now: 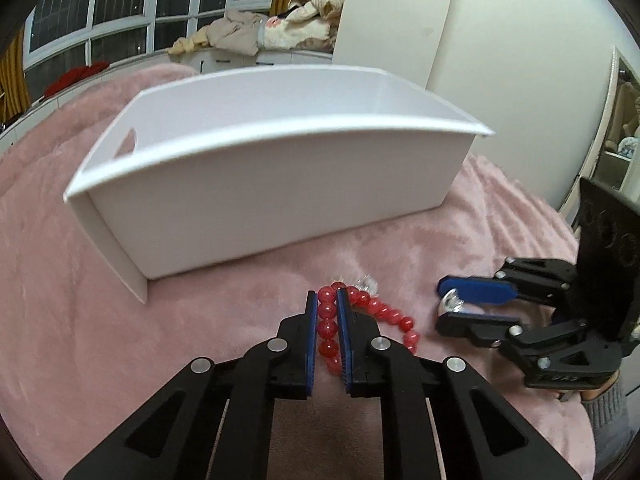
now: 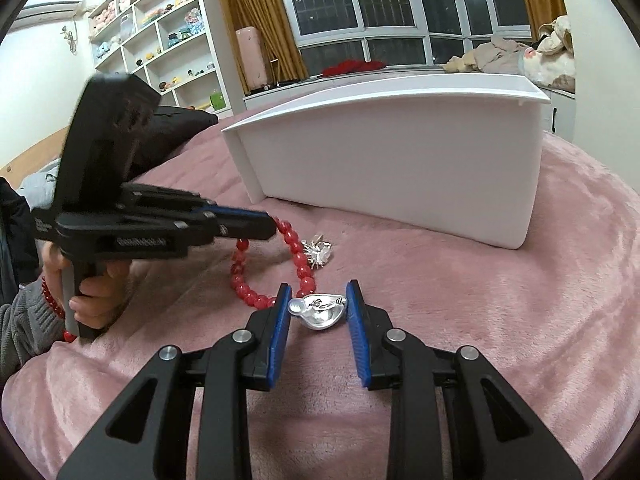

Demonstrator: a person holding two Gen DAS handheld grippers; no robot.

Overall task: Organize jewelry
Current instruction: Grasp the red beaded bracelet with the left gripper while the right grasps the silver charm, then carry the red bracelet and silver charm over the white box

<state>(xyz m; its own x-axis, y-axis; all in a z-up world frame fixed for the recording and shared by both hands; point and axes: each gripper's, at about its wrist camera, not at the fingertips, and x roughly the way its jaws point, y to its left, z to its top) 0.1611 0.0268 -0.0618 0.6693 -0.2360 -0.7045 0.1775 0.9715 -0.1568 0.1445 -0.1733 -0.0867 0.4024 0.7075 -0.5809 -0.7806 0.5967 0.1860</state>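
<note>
A red bead bracelet [image 1: 376,312] lies on the pink blanket in front of a white open box [image 1: 280,184]. My left gripper [image 1: 327,300] is shut on the red bead bracelet, with beads between its blue pads. In the right wrist view the bracelet [image 2: 296,256] loops from the left gripper [image 2: 264,222] toward my right gripper [image 2: 319,296]. The right gripper is open around a silver ingot-shaped charm [image 2: 322,314] on the blanket. A small crystal and silver trinket [image 2: 318,254] lies beside the bracelet. The right gripper also shows in the left wrist view [image 1: 444,304].
The white box [image 2: 400,168] stands close behind the jewelry on the pink blanket [image 2: 520,320]. A black cushion [image 2: 176,128] lies at the left. Shelves with plush toys [image 2: 160,32] and a window sill with clothes [image 2: 500,56] are behind.
</note>
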